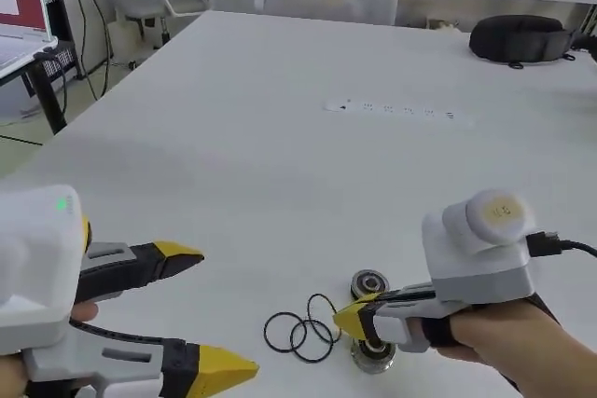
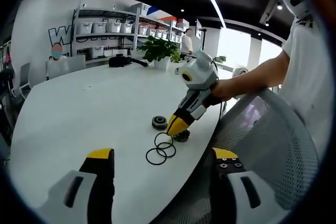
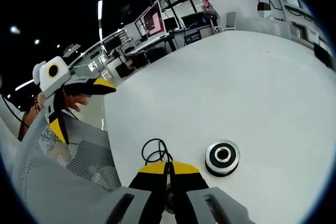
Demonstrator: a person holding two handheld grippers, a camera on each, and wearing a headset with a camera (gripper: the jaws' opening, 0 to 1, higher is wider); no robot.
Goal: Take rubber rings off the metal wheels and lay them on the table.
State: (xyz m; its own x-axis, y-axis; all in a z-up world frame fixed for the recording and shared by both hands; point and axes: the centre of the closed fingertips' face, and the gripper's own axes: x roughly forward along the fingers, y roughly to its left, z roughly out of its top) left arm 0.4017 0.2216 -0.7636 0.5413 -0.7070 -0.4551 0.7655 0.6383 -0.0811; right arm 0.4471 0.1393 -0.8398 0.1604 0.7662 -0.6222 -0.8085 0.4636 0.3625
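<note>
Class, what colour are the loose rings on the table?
Black; the rubber rings show best in the head view.

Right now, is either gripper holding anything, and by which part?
Left gripper is open, empty. Right gripper is shut at the rubber rings; whether it pinches a ring's edge cannot be told.

White table (image 1: 280,165): broad, smooth top, curved edge. Near the front edge lie three black rubber rings (image 1: 300,331), flat and overlapping in a loose cluster. Just right of them are two metal wheels, the far wheel (image 1: 369,283) lying flat and clear of the rings, the near wheel (image 1: 373,356) closer to the edge and partly hidden. Well back, a white socket strip (image 1: 392,109) lies mid-table and a black padded object (image 1: 520,41) sits by the far right edge.
</note>
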